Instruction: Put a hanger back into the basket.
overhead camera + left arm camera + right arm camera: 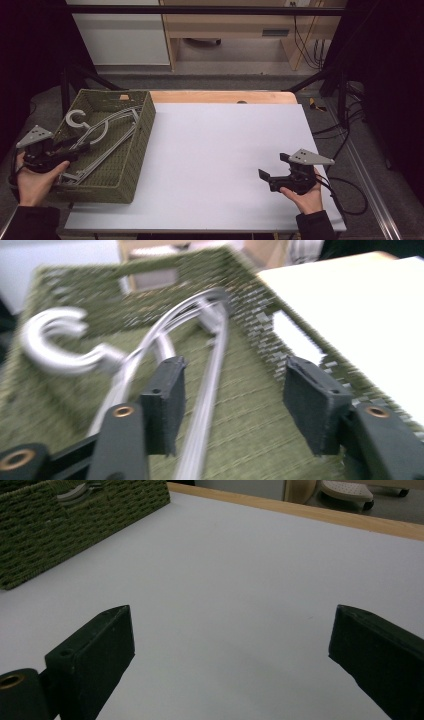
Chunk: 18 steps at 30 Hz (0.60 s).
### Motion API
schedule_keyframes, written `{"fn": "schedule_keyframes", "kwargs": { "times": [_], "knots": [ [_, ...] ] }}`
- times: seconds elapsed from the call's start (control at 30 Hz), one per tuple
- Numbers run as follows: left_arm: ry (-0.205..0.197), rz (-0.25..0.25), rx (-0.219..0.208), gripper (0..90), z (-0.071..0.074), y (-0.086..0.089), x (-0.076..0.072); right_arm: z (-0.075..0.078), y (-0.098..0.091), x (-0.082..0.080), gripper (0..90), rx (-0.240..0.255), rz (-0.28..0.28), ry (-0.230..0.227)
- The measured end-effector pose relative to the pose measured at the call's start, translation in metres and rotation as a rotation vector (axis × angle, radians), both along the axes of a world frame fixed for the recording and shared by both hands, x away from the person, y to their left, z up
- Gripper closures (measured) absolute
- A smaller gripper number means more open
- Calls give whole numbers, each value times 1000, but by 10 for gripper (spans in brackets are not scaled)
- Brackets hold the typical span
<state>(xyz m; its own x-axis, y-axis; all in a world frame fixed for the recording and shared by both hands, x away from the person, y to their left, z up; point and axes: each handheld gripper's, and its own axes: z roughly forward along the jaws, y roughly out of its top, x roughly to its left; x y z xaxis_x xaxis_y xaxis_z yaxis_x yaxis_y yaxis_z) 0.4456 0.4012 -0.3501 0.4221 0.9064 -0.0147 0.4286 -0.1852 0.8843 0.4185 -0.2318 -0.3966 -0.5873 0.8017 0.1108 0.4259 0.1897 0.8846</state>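
Over the green basket (134,150), left tool (84,147) tilted downward, jaws apart above grey hanger (95,137).

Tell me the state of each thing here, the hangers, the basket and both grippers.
Hangers: grey, lying inside the basket, overlapping.
Basket: green woven, upright at the table's left, open top.
Left gripper: jaws apart over the hangers, pads pressing on nothing.
Right gripper: jaws wide apart, nothing between them, above the bare white table.

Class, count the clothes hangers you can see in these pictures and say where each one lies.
2, as far as the overlap allows. Both grey hangers lie stacked inside the green woven basket at the table's left, hooks toward its far-left corner. More could hide beneath.
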Motion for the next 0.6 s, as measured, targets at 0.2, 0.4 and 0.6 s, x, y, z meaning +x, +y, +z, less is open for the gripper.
{"fn": "schedule_keyframes", "kwargs": {
  "times": [0.2, 0.4, 0.6],
  "knots": [
    [-54, -79, -54, 289, -4, -34, -8, 1, -1, 0, 39, 4, -1, -13],
    [-69, -153, -84, 163, -13, -70, -18, 2, -3, -2, 37, 28, -4, -39],
    [-57, -211, -44, 100, -22, -98, -24, 2, -6, -4, 37, 37, -1, -50]
  ]
}}
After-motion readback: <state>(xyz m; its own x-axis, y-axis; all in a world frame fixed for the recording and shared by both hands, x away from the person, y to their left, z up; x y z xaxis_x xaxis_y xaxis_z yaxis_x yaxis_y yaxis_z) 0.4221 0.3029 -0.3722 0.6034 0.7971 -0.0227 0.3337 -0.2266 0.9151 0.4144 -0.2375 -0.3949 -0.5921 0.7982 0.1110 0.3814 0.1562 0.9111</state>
